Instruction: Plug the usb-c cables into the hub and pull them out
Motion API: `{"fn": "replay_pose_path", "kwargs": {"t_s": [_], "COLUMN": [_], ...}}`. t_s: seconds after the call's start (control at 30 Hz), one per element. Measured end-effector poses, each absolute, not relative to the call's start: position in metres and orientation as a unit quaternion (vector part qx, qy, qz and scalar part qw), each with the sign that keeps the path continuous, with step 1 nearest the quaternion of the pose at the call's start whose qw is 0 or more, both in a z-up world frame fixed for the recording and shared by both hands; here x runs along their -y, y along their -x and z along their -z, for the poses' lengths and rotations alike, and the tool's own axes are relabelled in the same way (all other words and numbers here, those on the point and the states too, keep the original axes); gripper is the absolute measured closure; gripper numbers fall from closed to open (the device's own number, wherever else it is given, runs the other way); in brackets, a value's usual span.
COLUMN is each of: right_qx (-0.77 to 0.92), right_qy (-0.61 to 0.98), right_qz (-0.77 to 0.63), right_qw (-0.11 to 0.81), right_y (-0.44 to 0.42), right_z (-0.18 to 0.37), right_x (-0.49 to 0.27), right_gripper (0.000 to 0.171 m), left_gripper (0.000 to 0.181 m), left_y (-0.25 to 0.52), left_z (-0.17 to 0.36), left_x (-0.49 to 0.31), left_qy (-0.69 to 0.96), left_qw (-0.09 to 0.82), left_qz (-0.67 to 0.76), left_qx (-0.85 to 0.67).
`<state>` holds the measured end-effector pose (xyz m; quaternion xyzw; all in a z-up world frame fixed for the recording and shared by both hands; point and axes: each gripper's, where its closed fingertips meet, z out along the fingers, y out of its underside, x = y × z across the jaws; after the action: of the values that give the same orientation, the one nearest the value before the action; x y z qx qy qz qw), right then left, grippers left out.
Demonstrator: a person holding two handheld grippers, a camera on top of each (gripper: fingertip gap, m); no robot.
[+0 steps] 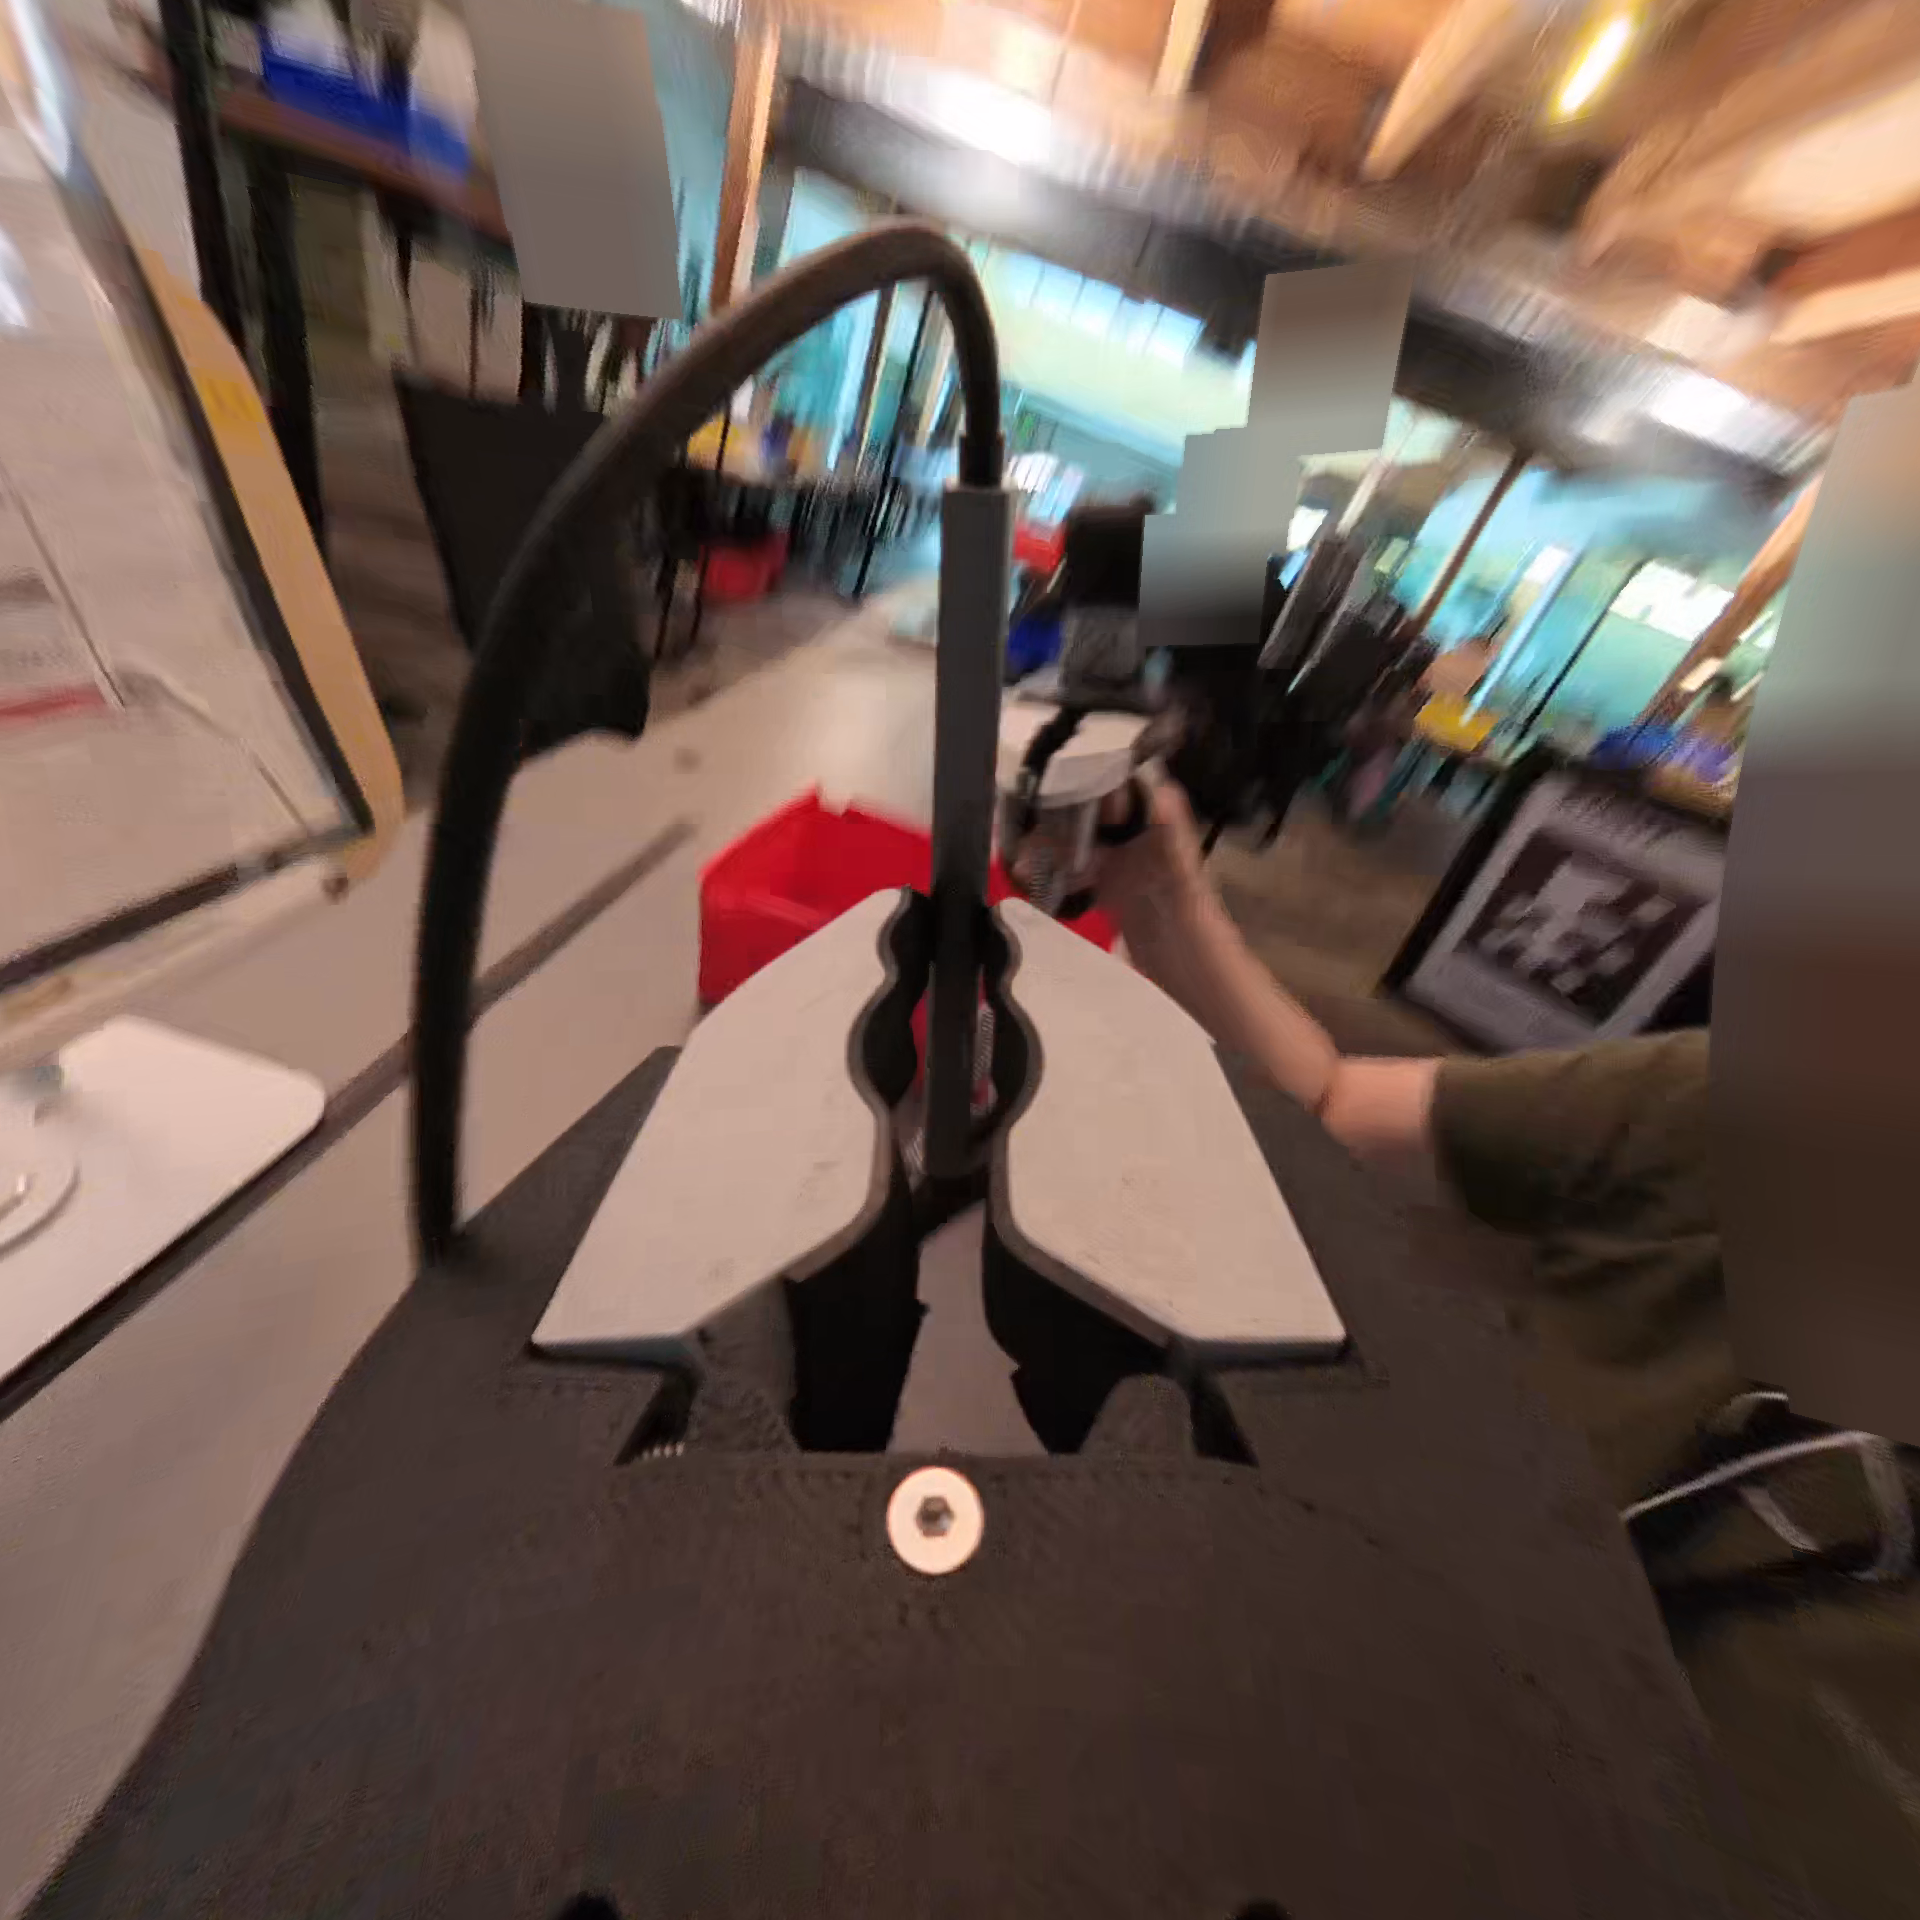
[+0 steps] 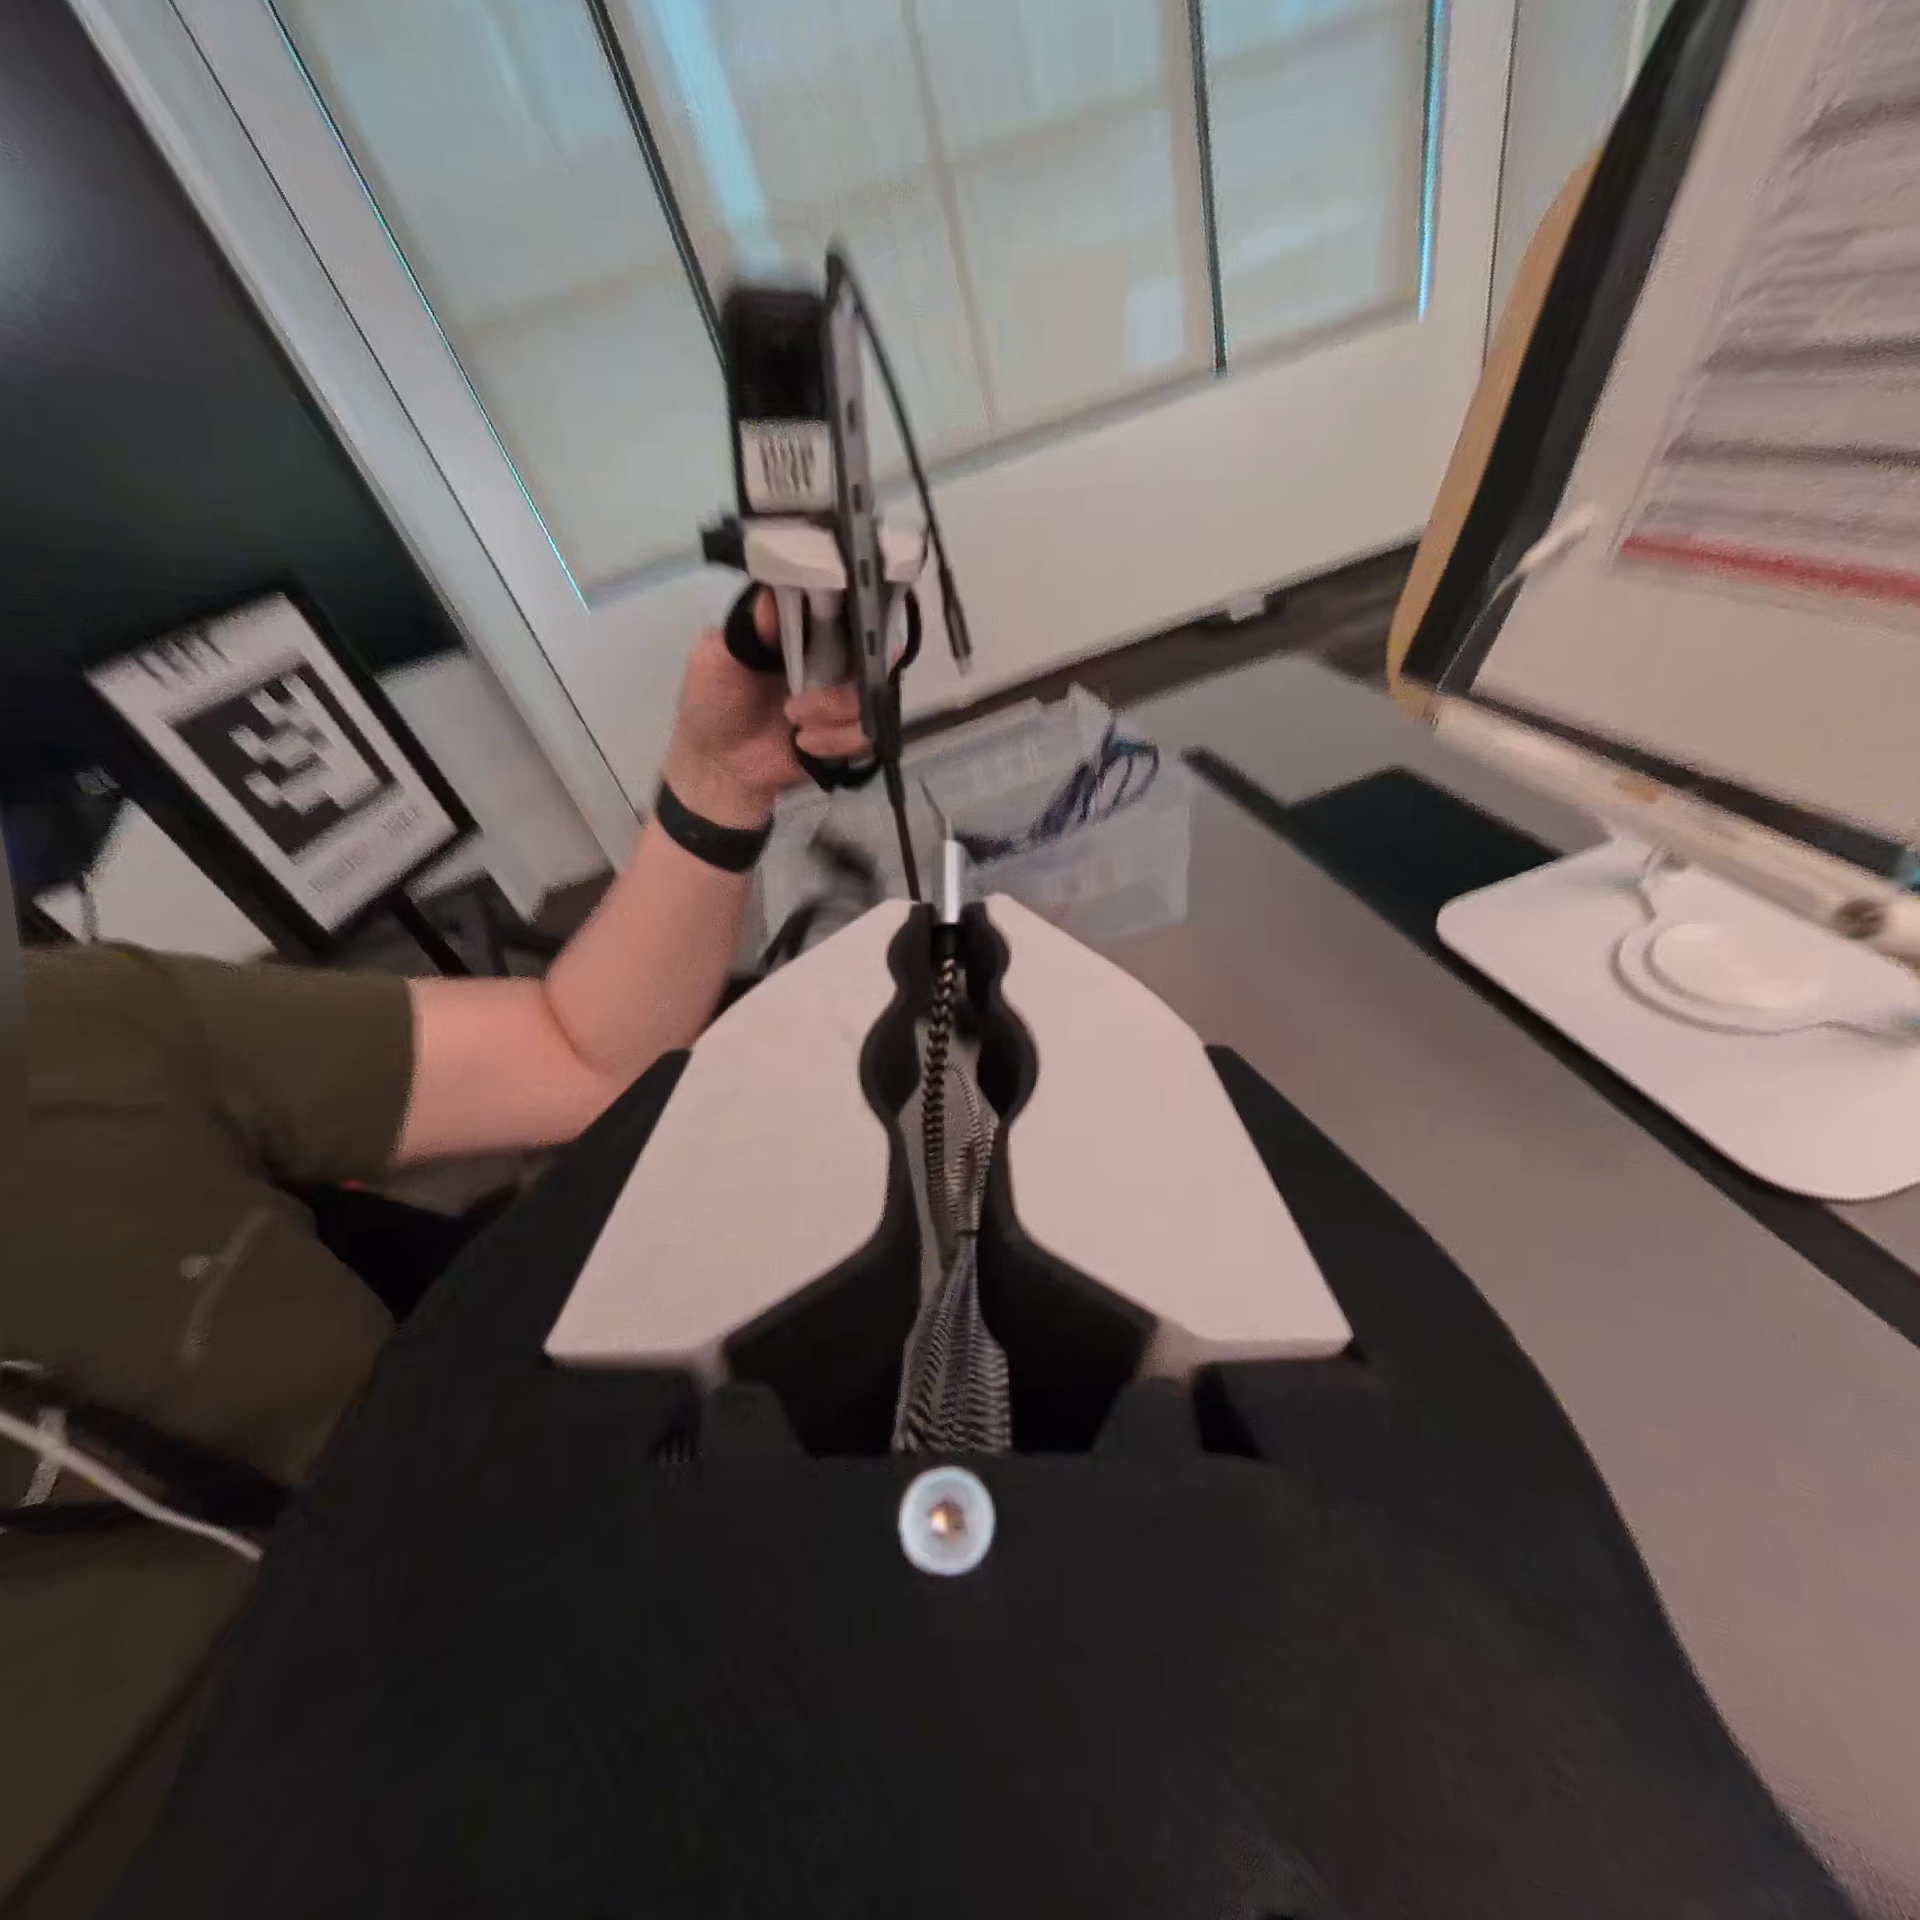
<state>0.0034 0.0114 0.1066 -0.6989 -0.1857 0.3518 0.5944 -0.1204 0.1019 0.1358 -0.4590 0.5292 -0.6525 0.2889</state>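
In the left wrist view my left gripper (image 1: 951,904) is shut on a slim grey hub (image 1: 971,675), which stands upright between the jaws. The hub's own black cable (image 1: 582,499) arches up and over to the left. In the right wrist view my right gripper (image 2: 951,914) is shut on a braided usb-c cable (image 2: 940,1039), and its silver plug (image 2: 951,868) sticks out past the fingertips. The plug is apart from the hub (image 2: 854,447), which the left gripper (image 2: 831,582) holds up in the air farther off. The right gripper shows blurred in the left wrist view (image 1: 1070,821).
A red bin (image 1: 790,883) sits on the grey table (image 2: 1351,1039). A white monitor stand (image 2: 1662,997) is at the right, with the monitor above it. A clear box of blue cables (image 2: 1091,831) is beyond the table end. A framed black-and-white marker (image 2: 281,769) leans on the floor. The gap from one gripper's tips to the other's is roughly 15 cm.
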Motion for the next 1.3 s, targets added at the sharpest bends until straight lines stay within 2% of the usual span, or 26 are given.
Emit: {"fn": "replay_pose_path", "kwargs": {"t_s": [0.13,0.27,0.4,0.6,0.67,0.8,0.87,0.93,1.03,1.1,1.3], "right_qx": [0.171,0.154,0.092,0.051,0.051,0.009,-0.020,-0.029,-0.018,0.000,0.041], "right_qy": [0.679,0.692,0.736,0.778,0.814,0.930,0.942,0.924,0.924,0.923,0.922], "right_qz": [-0.293,-0.214,-0.154,-0.223,-0.261,-0.268,-0.293,-0.342,-0.310,-0.274,-0.140], "right_qw": [0.651,0.673,0.652,0.585,0.517,0.253,0.162,0.171,0.225,0.270,0.358], "right_y": [-0.056,-0.088,-0.132,-0.152,-0.152,-0.168,-0.168,-0.163,-0.170,-0.173,-0.169], "right_z": [-0.143,-0.163,-0.143,-0.096,-0.060,0.069,0.099,0.091,0.076,0.061,0.007], "right_x": [0.034,0.085,0.115,0.105,0.104,0.132,0.146,0.137,0.122,0.110,0.084], "right_gripper": [0.163,0.163,0.164,0.164,0.164,0.164,0.164,0.164,0.162,0.141,0.124], "left_gripper": [0.172,0.172,0.172,0.172,0.172,0.172,0.172,0.172,0.172,0.172,0.172], "left_y": [0.184,0.200,0.197,0.170,0.160,0.141,0.133,0.125,0.114,0.108,0.095], "left_z": [-0.166,-0.175,-0.177,-0.167,-0.162,-0.151,-0.146,-0.141,-0.134,-0.129,-0.119], "left_x": [-0.129,-0.120,-0.104,-0.079,-0.070,-0.056,-0.051,-0.046,-0.038,-0.033,-0.017], "left_qy": [0.441,0.435,0.428,0.429,0.429,0.429,0.429,0.429,0.430,0.430,0.429], "left_qw": [0.365,0.373,0.359,0.338,0.322,0.293,0.282,0.271,0.264,0.261,0.248], "left_qz": [0.644,0.632,0.634,0.614,0.615,0.616,0.616,0.615,0.610,0.606,0.594], "left_qx": [-0.507,-0.521,-0.534,-0.569,-0.578,-0.593,-0.597,-0.604,-0.611,-0.616,-0.634]}}
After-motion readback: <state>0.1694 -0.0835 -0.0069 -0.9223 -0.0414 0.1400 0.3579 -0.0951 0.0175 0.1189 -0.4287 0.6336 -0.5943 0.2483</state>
